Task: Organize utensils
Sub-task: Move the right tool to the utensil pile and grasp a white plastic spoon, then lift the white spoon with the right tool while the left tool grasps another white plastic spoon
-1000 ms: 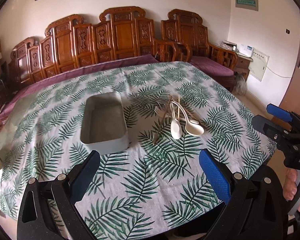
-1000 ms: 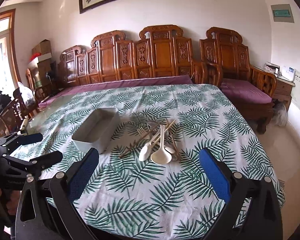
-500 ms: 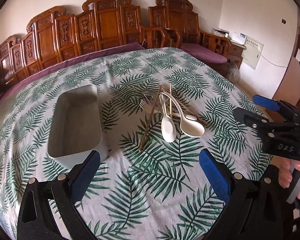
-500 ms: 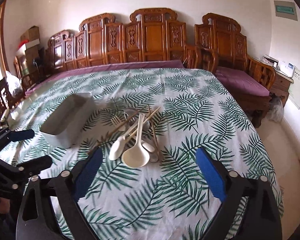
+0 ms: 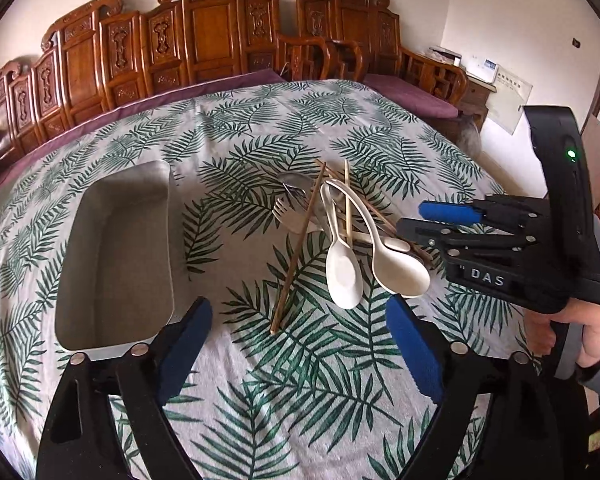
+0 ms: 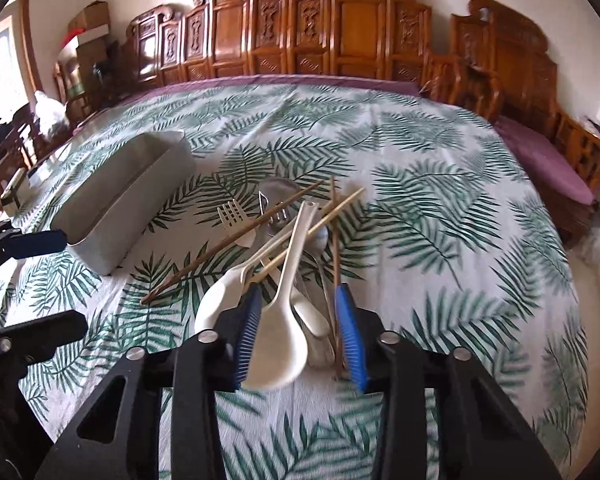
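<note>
Bin (image 5: 116,248) sat empty on tabletop (image 5: 260,400); all utensils (image 5: 340,232) lay piled beside it, so nothing sorted yet. Right tool (image 6: 300,332) straddled big white spoon (image 6: 278,332), fingers part-narrowed, no contact seen. Left tool (image 5: 300,340) spread wide, holding nothing.

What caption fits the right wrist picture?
Right claw open around a white spoon in the utensil pile, grey tray waiting nearby.

The black left gripper with blue pads (image 5: 298,344) hovers with jaws spread wide; the matching right gripper (image 6: 302,330) reaches forward, jaws partly open.
</note>
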Demonstrator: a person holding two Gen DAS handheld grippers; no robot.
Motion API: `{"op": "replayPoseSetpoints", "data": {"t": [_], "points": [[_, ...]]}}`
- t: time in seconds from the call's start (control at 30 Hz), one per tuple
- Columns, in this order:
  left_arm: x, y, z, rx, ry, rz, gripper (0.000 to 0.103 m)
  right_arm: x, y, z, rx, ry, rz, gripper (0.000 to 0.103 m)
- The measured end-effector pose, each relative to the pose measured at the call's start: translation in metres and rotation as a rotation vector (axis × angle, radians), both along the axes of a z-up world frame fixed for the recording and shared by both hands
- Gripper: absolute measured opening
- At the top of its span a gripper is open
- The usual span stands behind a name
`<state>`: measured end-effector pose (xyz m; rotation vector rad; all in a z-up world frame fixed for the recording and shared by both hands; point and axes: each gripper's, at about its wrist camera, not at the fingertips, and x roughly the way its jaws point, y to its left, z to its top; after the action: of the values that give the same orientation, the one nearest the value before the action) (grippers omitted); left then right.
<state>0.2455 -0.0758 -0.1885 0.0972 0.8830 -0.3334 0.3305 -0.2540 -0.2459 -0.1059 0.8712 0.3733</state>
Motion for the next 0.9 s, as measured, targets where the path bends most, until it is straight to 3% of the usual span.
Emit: {"op": "replayPoseSetpoints", "data": {"t": [0.1, 0.2, 0.5, 0.9], "points": [[0.008, -0.002, -0.004, 0.008, 0.011, -0.002, 0.076, 0.016, 0.004, -0.008, 0.019, 0.045, 0.021, 0.026], [0.015, -0.002, -0.006, 0.009, 0.022, 0.003, 0.076, 0.028, 0.01, -0.014, 0.026, 0.079, 0.044, 0.023], [0.022, 0.0, -0.016, 0.01, 0.054, 0.008, 0.076, 0.031, 0.014, -0.018, 0.037, 0.108, 0.055, 0.003], [0.041, -0.024, -0.026, 0.015, 0.078, -0.004, 0.076, 0.008, -0.016, -0.004, 0.051, 0.073, 0.055, 0.002]]}}
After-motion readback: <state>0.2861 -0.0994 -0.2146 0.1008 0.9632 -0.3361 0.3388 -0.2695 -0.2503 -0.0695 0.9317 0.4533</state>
